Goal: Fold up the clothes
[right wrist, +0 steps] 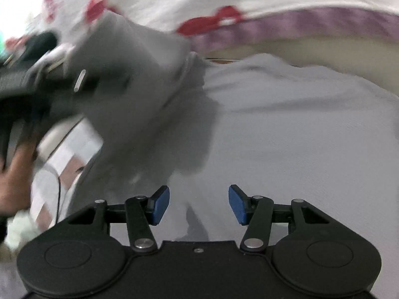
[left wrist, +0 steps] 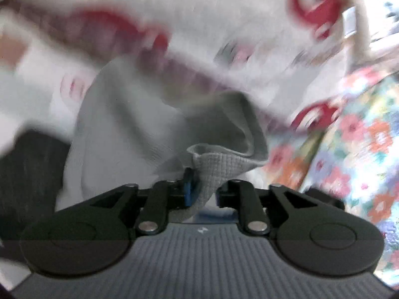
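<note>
A pale grey knit garment (left wrist: pixel 129 129) hangs in front of my left gripper (left wrist: pixel 197 186), which is shut on a bunched corner of it; one blue pad (left wrist: pixel 187 186) shows beside the fabric. In the right wrist view the same grey garment (right wrist: pixel 286 129) lies spread flat over the bed, and a lifted fold of it (right wrist: pixel 129 79) rises at the left toward the other gripper, seen blurred with a hand (right wrist: pixel 12 164). My right gripper (right wrist: pixel 199 205) is open just above the flat cloth, with nothing between its blue pads (right wrist: pixel 160 205).
A white bedsheet with red prints (left wrist: pixel 224 20) and a purple band (right wrist: pixel 311 22) covers the bed behind the garment. A floral cloth (left wrist: pixel 354 144) lies at the right of the left wrist view. A tiled floor (right wrist: pixel 67 159) and a thin cable (right wrist: pixel 58 194) show at lower left.
</note>
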Available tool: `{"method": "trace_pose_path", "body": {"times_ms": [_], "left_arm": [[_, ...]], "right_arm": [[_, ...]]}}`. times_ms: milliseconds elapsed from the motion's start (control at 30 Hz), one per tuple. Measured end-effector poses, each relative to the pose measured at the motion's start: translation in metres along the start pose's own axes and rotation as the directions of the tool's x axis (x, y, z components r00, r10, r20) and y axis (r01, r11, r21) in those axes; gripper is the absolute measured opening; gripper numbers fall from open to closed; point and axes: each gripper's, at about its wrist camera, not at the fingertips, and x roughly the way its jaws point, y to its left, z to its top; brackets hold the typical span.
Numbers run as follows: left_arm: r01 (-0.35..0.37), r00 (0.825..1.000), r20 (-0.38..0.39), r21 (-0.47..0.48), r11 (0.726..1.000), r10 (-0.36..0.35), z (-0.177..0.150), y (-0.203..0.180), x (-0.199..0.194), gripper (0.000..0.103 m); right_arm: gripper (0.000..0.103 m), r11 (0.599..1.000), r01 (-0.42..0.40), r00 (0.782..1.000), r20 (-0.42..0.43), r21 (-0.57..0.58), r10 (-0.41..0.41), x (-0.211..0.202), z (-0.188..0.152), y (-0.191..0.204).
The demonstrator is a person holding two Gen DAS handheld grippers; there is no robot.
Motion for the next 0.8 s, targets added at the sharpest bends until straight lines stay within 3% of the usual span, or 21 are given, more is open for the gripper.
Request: {"method": "trace_pose_path", "body": {"times_ms": [100,200,267,333,433,533,633,733,800], "left_arm": [[-0.083,0.996,-0.015,-0.032,0.996,0.083,-0.002,0.010,-0.006,0.042],[-0.132,0.990,0.034,-0.042,0.990,0.134,0.000,0.011,-0.029,0.044],[-0.201,0.977,0.076,0.001,0.980,0.200,0.003,0.008,-0.044,0.046],[-0.315,0.946,0.105,0.092,0.945,0.305,0.003,0.000,-0.054,0.046],[-0.432,0.902,0.099,0.256,0.865,0.421,-0.001,-0.015,-0.052,0.048],[-0.380,0.909,-0.002,0.407,0.830,0.417,-0.014,-0.023,-0.038,0.051],[-0.334,0.887,-0.090,0.552,0.764,0.453,-0.036,-0.029,-0.019,0.052],[-0.355,0.856,-0.071,0.641,0.681,0.512,-0.048,-0.033,-0.008,0.053],[-0.382,0.844,-0.064,0.625,0.680,0.533,-0.049,-0.025,-0.006,0.056]], "right_arm": [[0.058,0.996,0.020,1.000,0.015,0.084,-0.022,-0.006,-0.003,-0.017],[0.058,0.991,0.017,0.999,0.037,0.134,-0.022,-0.010,-0.011,-0.020],[0.058,0.986,0.017,0.998,0.050,0.167,-0.026,-0.010,-0.014,-0.021],[0.058,0.980,0.031,0.996,0.071,0.196,-0.045,-0.011,-0.014,-0.023],[0.058,0.973,0.058,0.987,0.135,0.223,-0.089,-0.026,-0.009,-0.027],[0.058,0.969,0.050,0.976,0.195,0.244,-0.099,-0.042,0.004,-0.037],[0.059,0.973,0.061,0.982,0.163,0.221,-0.098,-0.041,0.018,-0.045],[0.059,0.986,0.124,0.986,0.097,0.112,-0.135,-0.030,0.030,-0.041],[0.059,0.992,0.086,0.992,0.087,0.096,-0.095,-0.016,0.046,-0.040]]}}
